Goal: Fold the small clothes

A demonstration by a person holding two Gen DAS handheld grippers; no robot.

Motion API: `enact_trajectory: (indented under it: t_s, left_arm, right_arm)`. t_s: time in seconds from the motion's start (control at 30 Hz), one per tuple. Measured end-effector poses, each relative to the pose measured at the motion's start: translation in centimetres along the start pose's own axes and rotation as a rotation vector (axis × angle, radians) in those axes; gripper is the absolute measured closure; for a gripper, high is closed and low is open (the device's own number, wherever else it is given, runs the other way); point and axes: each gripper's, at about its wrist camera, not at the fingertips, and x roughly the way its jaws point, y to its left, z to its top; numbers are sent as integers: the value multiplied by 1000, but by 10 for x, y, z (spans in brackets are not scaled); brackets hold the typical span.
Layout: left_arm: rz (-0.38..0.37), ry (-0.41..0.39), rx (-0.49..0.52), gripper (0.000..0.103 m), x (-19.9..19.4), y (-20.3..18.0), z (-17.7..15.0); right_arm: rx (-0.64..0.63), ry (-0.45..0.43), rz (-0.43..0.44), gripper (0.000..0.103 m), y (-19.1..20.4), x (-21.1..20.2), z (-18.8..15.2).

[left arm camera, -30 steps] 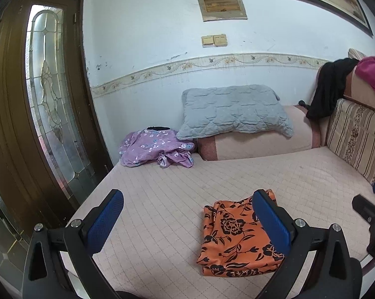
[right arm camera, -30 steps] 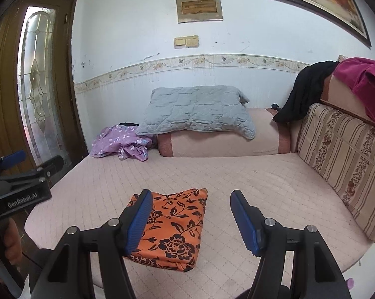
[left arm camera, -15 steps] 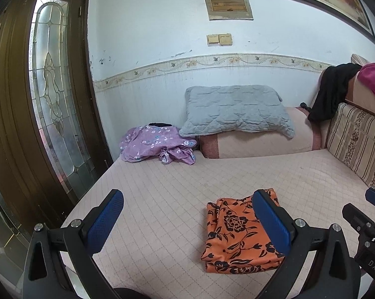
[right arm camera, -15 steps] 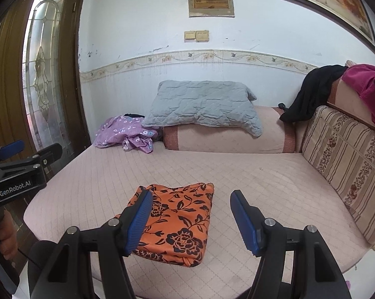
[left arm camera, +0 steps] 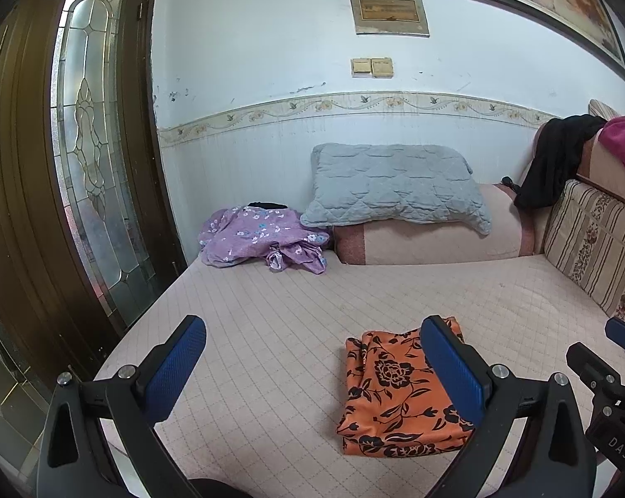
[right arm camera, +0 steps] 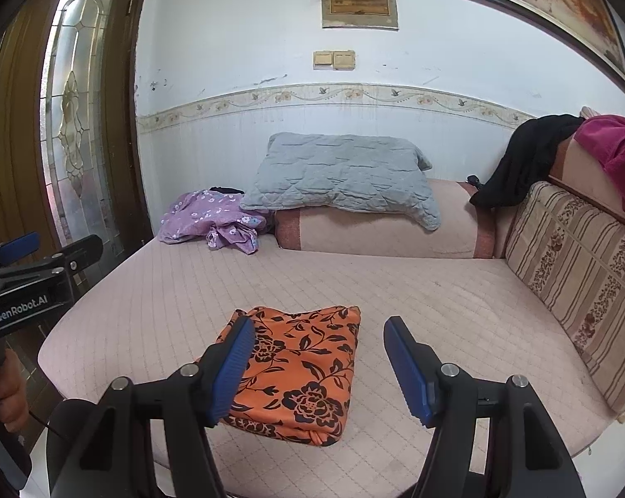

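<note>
A folded orange cloth with black flowers (left arm camera: 391, 394) lies flat near the front edge of the pink quilted bed (left arm camera: 270, 332). It also shows in the right wrist view (right arm camera: 300, 369). My left gripper (left arm camera: 312, 369) is open and empty, held above the bed to the left of the cloth. My right gripper (right arm camera: 318, 369) is open and empty, held above the cloth's right side without touching it. A crumpled purple flowered garment (left arm camera: 262, 240) lies at the far left corner of the bed, and shows in the right wrist view (right arm camera: 212, 220).
A grey pillow (left arm camera: 391, 182) rests on a pink bolster (left arm camera: 428, 240) against the back wall. A striped backrest (right arm camera: 578, 282) with black (right arm camera: 515, 166) and magenta clothes (right arm camera: 615, 149) lines the right side. A wooden glass door (left arm camera: 92, 166) stands left.
Both grippers have drawn back and risen slightly, so the views tilt up a little. The orange cloth lies in the same place, and both grippers stay open.
</note>
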Motion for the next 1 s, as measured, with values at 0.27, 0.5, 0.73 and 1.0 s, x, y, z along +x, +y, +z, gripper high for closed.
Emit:
enact_trajectory:
  t_s: [0.27, 0.5, 0.73, 1.0]
  left_arm:
    - [-4, -3, -8, 0, 2, 3, 6]
    - [-7, -13, 0, 0, 6, 2, 12]
    - [-19, -8, 1, 0, 14, 1, 16]
    - [-43, 6, 12, 0, 25, -3, 19]
  right_arm:
    - [-20, -14, 3, 35, 4, 0, 8]
    - [-17, -19, 6, 35, 5, 3, 13]
    - [-10, -1, 8, 35, 3, 16, 15]
    - [-2, 6, 9, 35, 5, 26, 19]
